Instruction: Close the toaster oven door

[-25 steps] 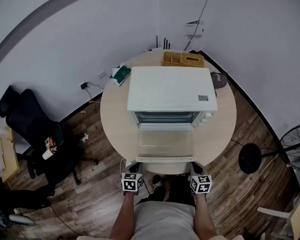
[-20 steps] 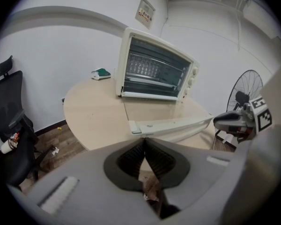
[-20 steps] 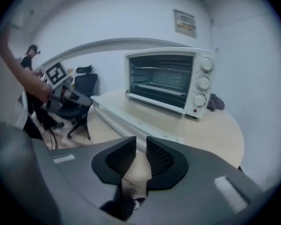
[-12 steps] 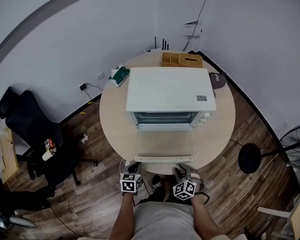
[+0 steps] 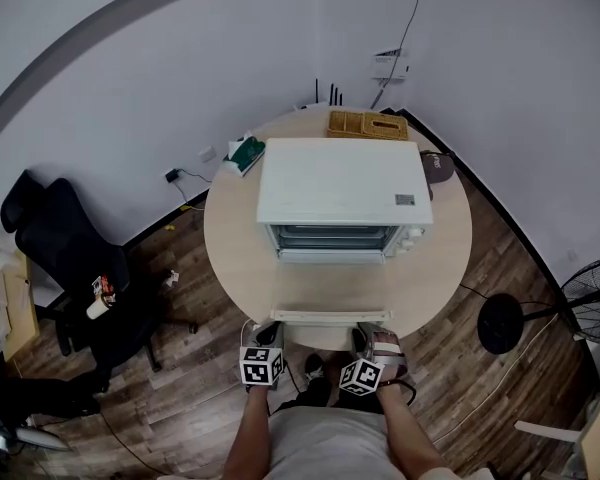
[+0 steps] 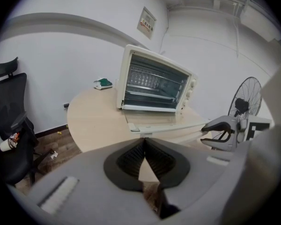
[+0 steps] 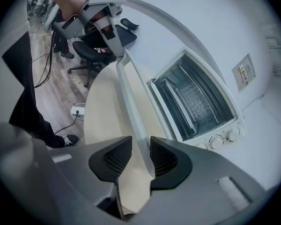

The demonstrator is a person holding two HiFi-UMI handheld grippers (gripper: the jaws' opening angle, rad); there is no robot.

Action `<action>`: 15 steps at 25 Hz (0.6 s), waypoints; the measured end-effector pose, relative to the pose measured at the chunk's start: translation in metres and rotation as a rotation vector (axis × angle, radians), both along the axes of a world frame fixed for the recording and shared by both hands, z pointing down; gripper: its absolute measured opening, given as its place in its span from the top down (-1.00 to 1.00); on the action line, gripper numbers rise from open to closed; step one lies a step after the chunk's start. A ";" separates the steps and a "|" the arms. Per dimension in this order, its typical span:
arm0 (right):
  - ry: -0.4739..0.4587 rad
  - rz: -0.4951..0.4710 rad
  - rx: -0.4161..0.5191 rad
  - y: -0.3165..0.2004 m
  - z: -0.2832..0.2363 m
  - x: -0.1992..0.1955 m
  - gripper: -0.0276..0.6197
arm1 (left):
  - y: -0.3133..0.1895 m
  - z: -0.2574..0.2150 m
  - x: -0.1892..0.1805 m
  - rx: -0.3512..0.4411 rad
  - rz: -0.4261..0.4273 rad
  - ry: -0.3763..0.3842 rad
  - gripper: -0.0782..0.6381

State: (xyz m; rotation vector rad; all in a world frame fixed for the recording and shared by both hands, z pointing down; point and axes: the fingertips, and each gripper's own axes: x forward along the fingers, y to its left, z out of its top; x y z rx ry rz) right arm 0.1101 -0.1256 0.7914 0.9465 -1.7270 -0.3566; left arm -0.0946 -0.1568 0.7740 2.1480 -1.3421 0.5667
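Note:
A white toaster oven [image 5: 340, 183] stands on the round table [image 5: 230, 238], its glass door [image 5: 330, 288] folded down flat toward me. The door's handle bar [image 5: 330, 318] lies at the table's near edge. My left gripper [image 5: 267, 330] sits at the bar's left end; in the left gripper view [image 6: 144, 142] its jaws meet just below the handle [image 6: 168, 127], with nothing seen between them. My right gripper [image 5: 370, 336] is at the bar's right part. In the right gripper view [image 7: 140, 146] its jaws are opening, with the handle [image 7: 131, 97] running through the gap.
Behind the oven lies a wooden tray [image 5: 367, 124], with a green item [image 5: 245, 153] at the back left and a dark object [image 5: 438, 165] at the right. A black office chair [image 5: 60, 258] stands left of the table, a fan [image 5: 590, 293] to the right.
My right gripper has shifted left along the handle bar and tilted. The left gripper has stayed at the bar's left end. The door still lies flat.

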 end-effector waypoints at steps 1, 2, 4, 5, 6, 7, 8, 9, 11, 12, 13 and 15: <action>0.011 -0.004 0.006 -0.001 -0.001 0.001 0.60 | 0.000 -0.002 0.001 0.005 0.001 0.005 0.62; 0.018 -0.009 0.009 -0.001 -0.002 0.001 0.64 | -0.001 -0.004 0.002 0.008 0.002 0.007 0.62; 0.025 -0.024 0.008 -0.002 -0.004 0.001 0.65 | -0.001 -0.007 0.001 0.010 -0.003 0.008 0.62; 0.031 -0.034 0.005 -0.002 -0.005 0.001 0.65 | -0.001 -0.009 0.000 0.011 -0.012 0.013 0.62; 0.037 -0.043 0.002 -0.002 -0.007 0.001 0.65 | 0.000 -0.011 -0.001 0.014 -0.022 0.019 0.62; 0.042 -0.051 0.000 -0.002 -0.008 0.001 0.65 | 0.001 -0.013 -0.002 0.016 -0.032 0.025 0.62; 0.044 -0.056 0.000 -0.002 -0.010 0.001 0.65 | 0.002 -0.014 -0.002 0.020 -0.039 0.029 0.62; 0.044 -0.059 0.002 -0.003 -0.011 0.001 0.65 | 0.002 -0.016 -0.003 0.023 -0.041 0.029 0.62; 0.044 -0.061 0.005 -0.005 -0.013 0.000 0.65 | 0.005 -0.016 -0.002 0.025 -0.035 0.023 0.62; 0.048 -0.061 0.005 -0.005 -0.013 0.000 0.65 | 0.007 -0.016 -0.001 0.024 -0.028 0.019 0.62; 0.052 -0.060 0.006 -0.004 -0.014 0.000 0.65 | 0.009 -0.015 0.000 0.022 -0.022 0.017 0.62; 0.059 -0.057 0.008 -0.004 -0.017 0.001 0.65 | 0.012 -0.013 -0.001 0.014 -0.020 0.016 0.62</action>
